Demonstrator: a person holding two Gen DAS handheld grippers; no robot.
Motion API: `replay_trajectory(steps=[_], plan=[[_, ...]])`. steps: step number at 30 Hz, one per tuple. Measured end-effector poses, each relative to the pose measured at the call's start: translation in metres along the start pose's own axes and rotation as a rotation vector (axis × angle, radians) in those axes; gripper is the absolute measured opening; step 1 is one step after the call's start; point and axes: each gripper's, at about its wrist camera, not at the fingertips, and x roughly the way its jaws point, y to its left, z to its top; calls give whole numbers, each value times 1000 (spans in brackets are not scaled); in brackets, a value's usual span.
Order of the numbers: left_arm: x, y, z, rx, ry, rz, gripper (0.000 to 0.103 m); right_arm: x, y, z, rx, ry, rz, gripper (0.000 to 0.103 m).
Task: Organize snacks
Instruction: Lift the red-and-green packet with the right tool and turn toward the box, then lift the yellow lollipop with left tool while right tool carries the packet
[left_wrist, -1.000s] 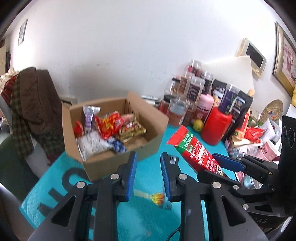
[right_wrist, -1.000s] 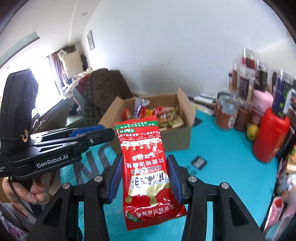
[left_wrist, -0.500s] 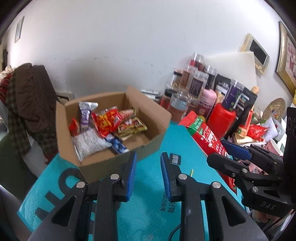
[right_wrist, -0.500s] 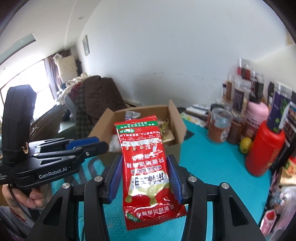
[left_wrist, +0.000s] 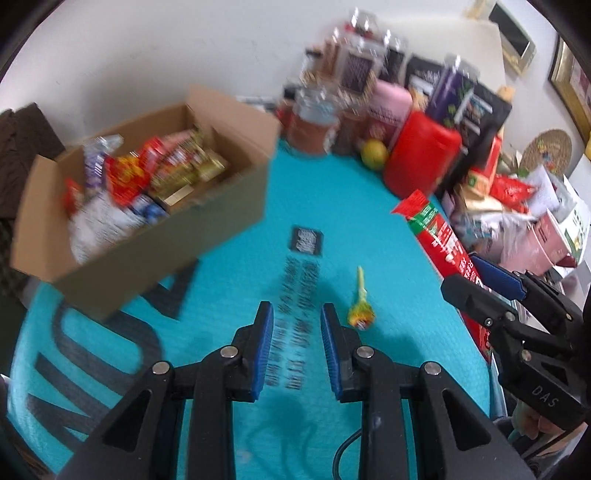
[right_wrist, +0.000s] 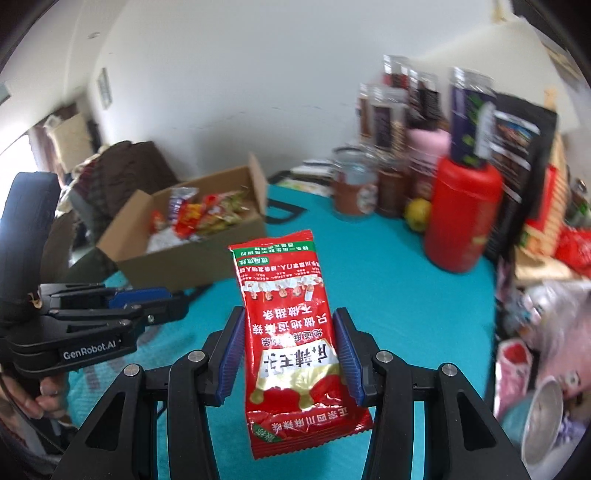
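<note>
A plain white wall (right_wrist: 258, 92) is seen behind a table covered by a teal cloth (left_wrist: 229, 280). Framed pictures (left_wrist: 570, 79) are hung at the right. Daylight is let in by a window (right_wrist: 13, 155) at the left.

We note a teal mat (left_wrist: 388, 236) with dark lettering covering the table. Along the white wall (right_wrist: 258, 74) stand tall clear jars (right_wrist: 391, 99), a pink container (left_wrist: 391, 103), a red canister (right_wrist: 461, 218) and a yellow-green fruit (left_wrist: 373, 154) beside it. Brown clothing (right_wrist: 122, 166) is heaped far left. A framed picture (left_wrist: 569, 85) hangs at right.
</note>
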Motion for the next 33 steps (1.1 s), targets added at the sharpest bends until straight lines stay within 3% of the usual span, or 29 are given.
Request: replay_trajectory(steps=[8,10,12,13,20,28,33], plan=[[35,-21,-4,5,82,-6,26,4,-31,-22,54,47,-35,47],[40,-26,-4,11,88,-15,36,6,-36,-26,69,55,-30,47],[44,-31,-4,22,86,-20,57,7,-41,-30,83,61,-27,47],[46,-34,-4,25,83,-16,60,7,-44,-31,89,63,-27,47],[69,-45,0,34,125,-35,61,8,-59,-39,121,69,-34,47],[83,-54,-2,84,117,11,61,13,-69,-45,136,81,-33,47],[90,-57,-3,87,130,-15,60,16,-73,-48,150,92,-28,47]])
